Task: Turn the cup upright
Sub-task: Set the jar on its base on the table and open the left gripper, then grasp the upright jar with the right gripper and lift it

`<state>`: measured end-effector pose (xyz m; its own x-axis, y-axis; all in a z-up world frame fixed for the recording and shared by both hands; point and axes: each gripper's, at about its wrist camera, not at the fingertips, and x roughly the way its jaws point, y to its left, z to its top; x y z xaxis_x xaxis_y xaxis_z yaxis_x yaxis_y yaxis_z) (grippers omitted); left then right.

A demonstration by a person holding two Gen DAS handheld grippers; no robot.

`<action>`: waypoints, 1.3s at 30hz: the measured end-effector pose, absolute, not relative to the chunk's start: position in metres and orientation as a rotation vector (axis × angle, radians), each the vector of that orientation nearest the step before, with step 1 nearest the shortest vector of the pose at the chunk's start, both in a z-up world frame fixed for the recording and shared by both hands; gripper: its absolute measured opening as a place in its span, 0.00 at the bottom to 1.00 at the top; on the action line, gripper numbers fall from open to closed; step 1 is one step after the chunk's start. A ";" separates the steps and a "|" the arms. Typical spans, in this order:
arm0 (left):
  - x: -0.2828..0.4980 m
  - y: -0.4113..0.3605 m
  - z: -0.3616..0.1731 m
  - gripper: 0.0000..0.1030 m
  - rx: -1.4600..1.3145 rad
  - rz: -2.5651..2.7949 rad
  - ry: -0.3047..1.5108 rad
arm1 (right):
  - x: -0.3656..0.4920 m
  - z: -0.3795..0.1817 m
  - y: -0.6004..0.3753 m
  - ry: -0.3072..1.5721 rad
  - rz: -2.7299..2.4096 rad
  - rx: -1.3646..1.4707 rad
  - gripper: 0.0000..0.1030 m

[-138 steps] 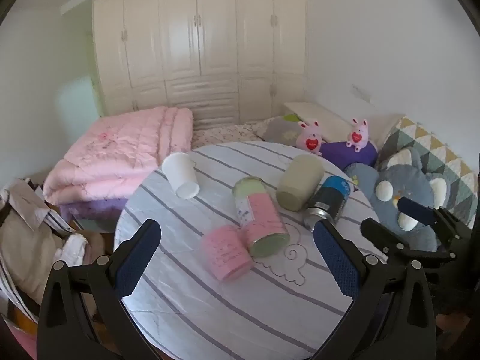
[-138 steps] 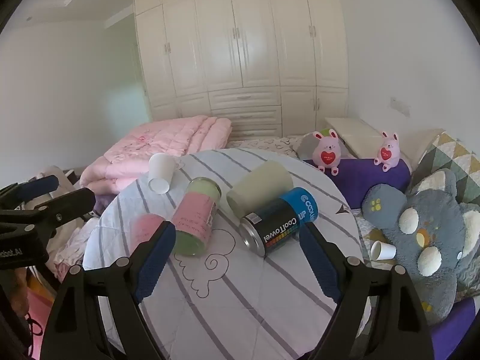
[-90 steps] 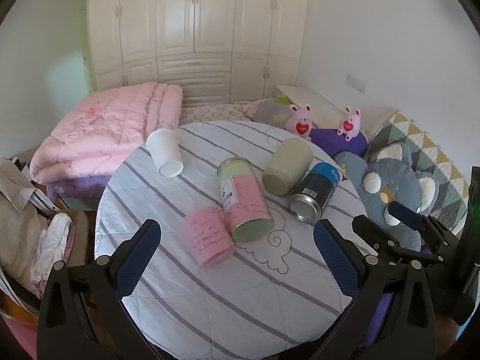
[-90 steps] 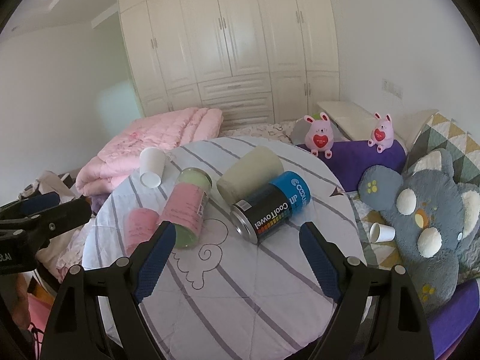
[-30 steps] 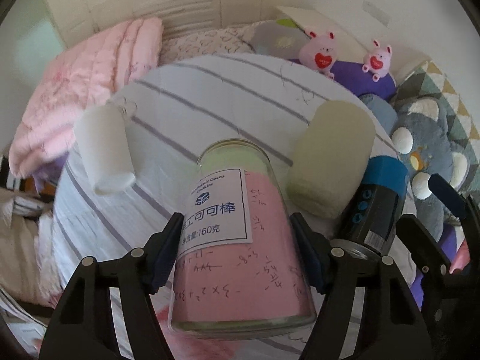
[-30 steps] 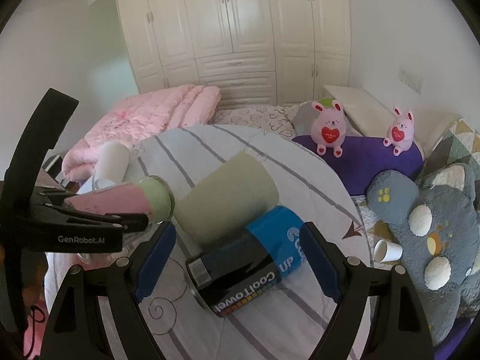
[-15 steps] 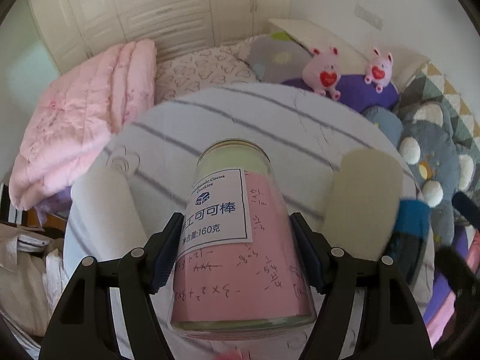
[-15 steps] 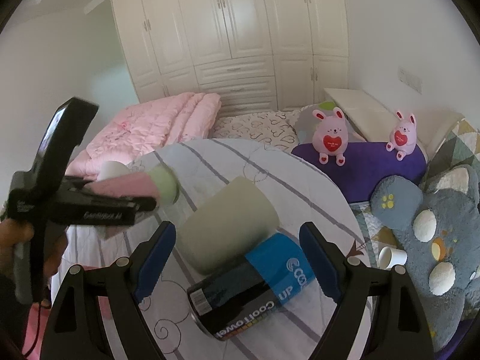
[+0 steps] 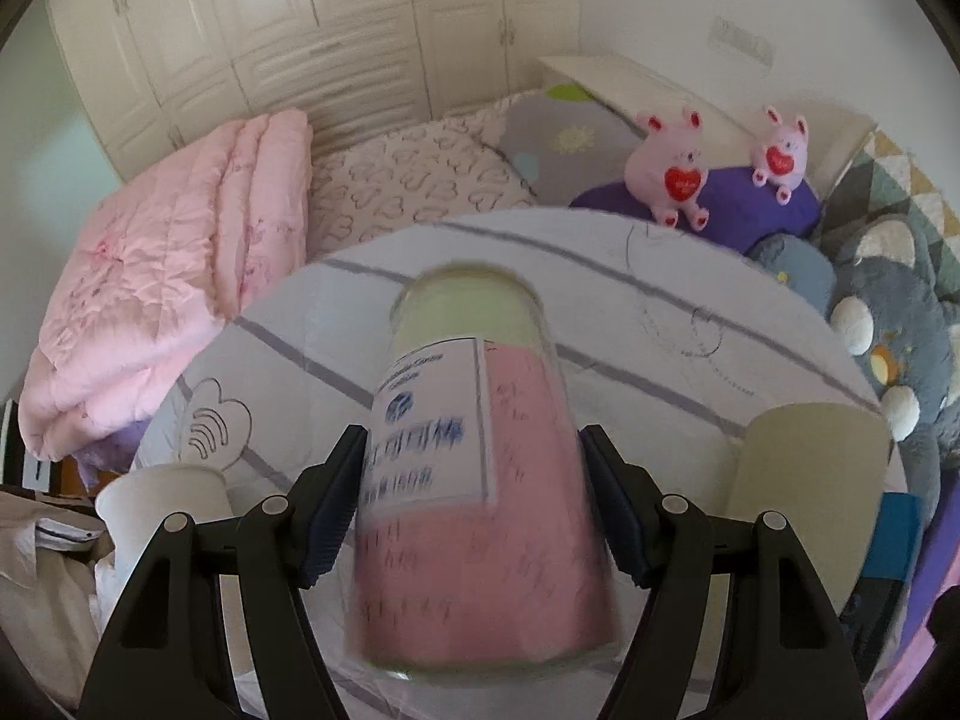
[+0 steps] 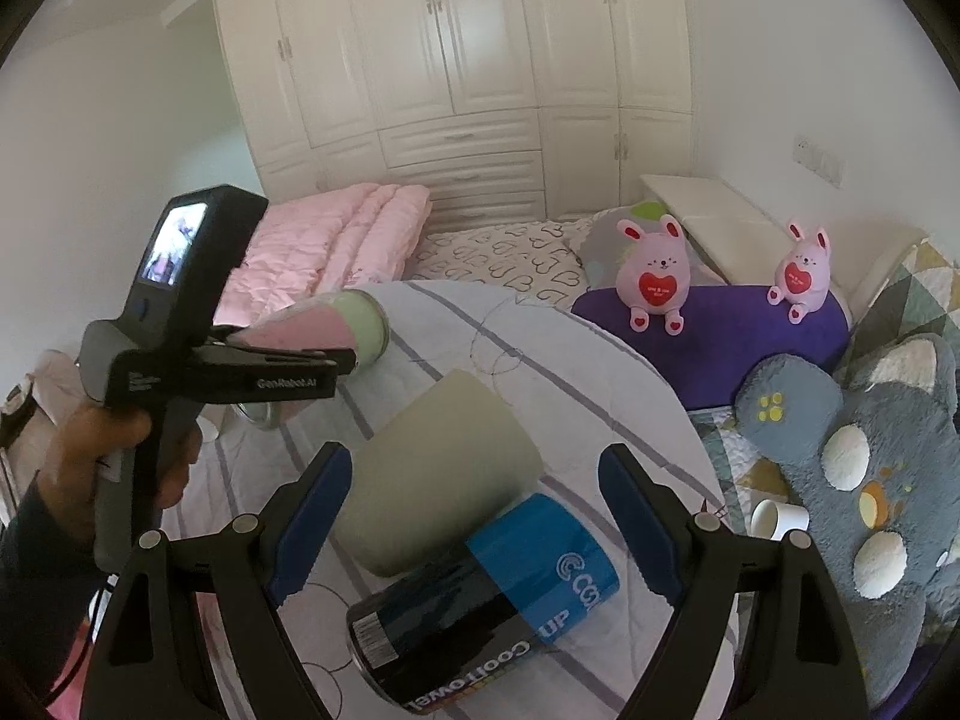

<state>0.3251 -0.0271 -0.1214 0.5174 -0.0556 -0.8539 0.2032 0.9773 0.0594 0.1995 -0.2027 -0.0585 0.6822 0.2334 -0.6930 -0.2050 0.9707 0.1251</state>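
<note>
My left gripper is shut on a clear jar with a pink and green lining and a white label. It holds the jar lifted above the round striped table, lying along the fingers. The right wrist view shows that gripper and the jar in the air at the left. My right gripper is open and empty, above a beige cup lying on its side and a black and blue can lying beside it.
A white paper cup lies at the table's left edge. The beige cup lies at the right. A pink quilt, plush toys and a grey plush surround the table. A small white cup lies off the table.
My left gripper closed on the jar and lifted it off the table, tilting it upward. My right gripper has stayed open over the beige cup and the can.
</note>
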 end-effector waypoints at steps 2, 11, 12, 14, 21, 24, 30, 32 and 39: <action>0.326 -0.024 -0.127 0.70 0.157 -0.154 1.047 | 0.201 -0.057 -0.201 0.782 0.244 0.032 0.83; 0.301 -0.012 -0.116 0.92 0.137 -0.174 1.040 | 0.211 -0.044 -0.202 0.811 0.294 0.090 0.83; 0.297 -0.009 -0.112 0.94 0.121 -0.180 1.040 | 0.216 -0.041 -0.203 0.824 0.313 0.117 0.83; 0.289 -0.003 -0.107 0.94 0.095 -0.191 1.037 | 0.226 -0.035 -0.203 0.849 0.337 0.157 0.83; 0.264 0.018 -0.081 0.97 0.050 -0.175 0.994 | 0.260 -0.023 -0.180 0.934 0.384 0.227 0.83; 0.257 0.027 -0.073 0.98 0.036 -0.166 0.973 | 0.269 -0.026 -0.170 0.961 0.390 0.226 0.83; 0.254 0.043 -0.065 0.98 0.028 -0.137 0.943 | 0.285 -0.037 -0.145 0.992 0.381 0.198 0.83; 0.256 0.047 -0.065 0.98 0.024 -0.135 0.937 | 0.287 -0.039 -0.139 0.996 0.383 0.188 0.83; 0.262 0.054 -0.063 0.98 0.017 -0.134 0.929 | 0.299 -0.043 -0.125 0.993 0.371 0.139 0.83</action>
<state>0.2624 0.0542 -0.0635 0.5908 -0.1082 -0.7995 0.1226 0.9915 -0.0435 0.2991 -0.1245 -0.0431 0.4894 0.3667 -0.7912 -0.2414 0.9288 0.2811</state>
